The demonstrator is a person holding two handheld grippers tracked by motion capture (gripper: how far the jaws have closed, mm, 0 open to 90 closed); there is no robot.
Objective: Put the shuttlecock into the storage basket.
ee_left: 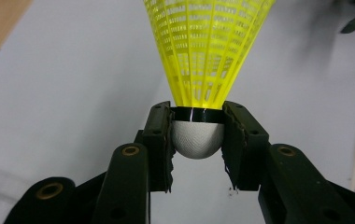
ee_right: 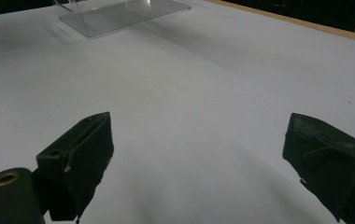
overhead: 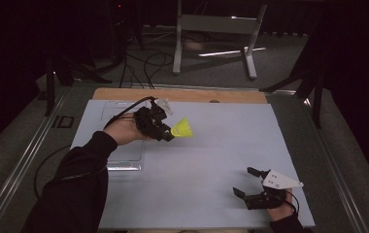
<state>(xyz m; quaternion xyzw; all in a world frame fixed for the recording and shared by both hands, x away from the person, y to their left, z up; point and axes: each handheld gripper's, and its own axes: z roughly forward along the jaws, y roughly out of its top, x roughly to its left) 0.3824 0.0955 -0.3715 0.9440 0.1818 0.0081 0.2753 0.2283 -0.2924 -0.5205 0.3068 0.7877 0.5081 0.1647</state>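
Held object: yellow plastic mesh-skirted shuttlecock with a white rounded cork head point(ee_left: 199, 79), off the desk, above the pale grey desk mat point(overhead: 207, 160) left of centre and toward the far edge.
Left gripper point(overhead: 168, 136): your jaws are clamped on the cork head, one pad either side, just below the black band; the skirt points away from you.
Right gripper point(overhead: 250, 182): jaws spread wide with nothing between them, resting near the near right corner of the mat.
Nearby: clear plastic tray point(overhead: 124, 158) lying along the left edge of the mat.
Step in hand (judged): carrying the shuttlecock.
Advice: keep pressure on the cork only, never the mesh; hold your wrist level so the rounded head cannot roll out.
Risk: the grip sits on a curve, so a jolt could pop it free.
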